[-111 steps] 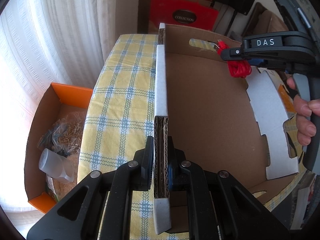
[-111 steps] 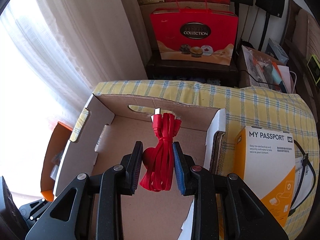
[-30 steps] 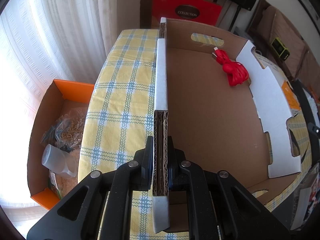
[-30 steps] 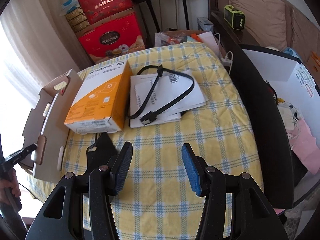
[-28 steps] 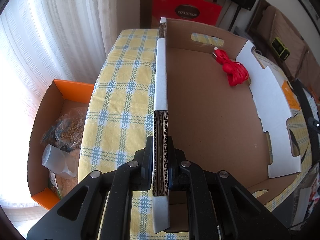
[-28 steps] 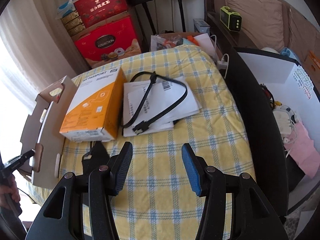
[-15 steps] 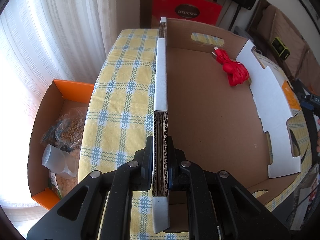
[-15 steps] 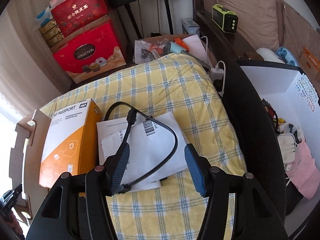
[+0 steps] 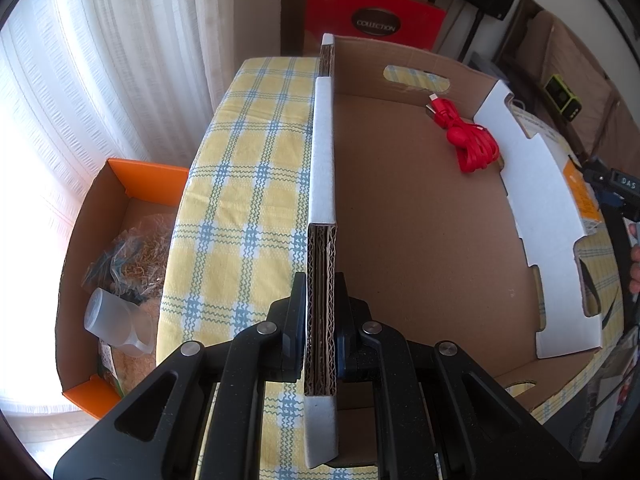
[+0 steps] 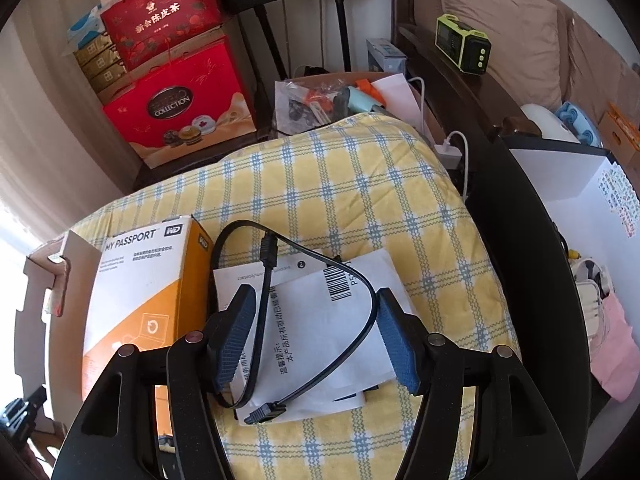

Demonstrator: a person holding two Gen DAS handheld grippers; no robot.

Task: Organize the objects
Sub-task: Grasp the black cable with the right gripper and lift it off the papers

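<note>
Only rightward: black cable (image 10: 280, 320), papers (image 10: 320, 332).

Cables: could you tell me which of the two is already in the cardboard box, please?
The red cable, bundled in the far corner of the cardboard box. The black cable lies looped on papers, framed by the open right gripper.

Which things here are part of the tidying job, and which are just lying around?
Job: cardboard box, red cable inside it, black cable, orange box, papers.
Lying about: red gift boxes, green device, pillow.
</note>
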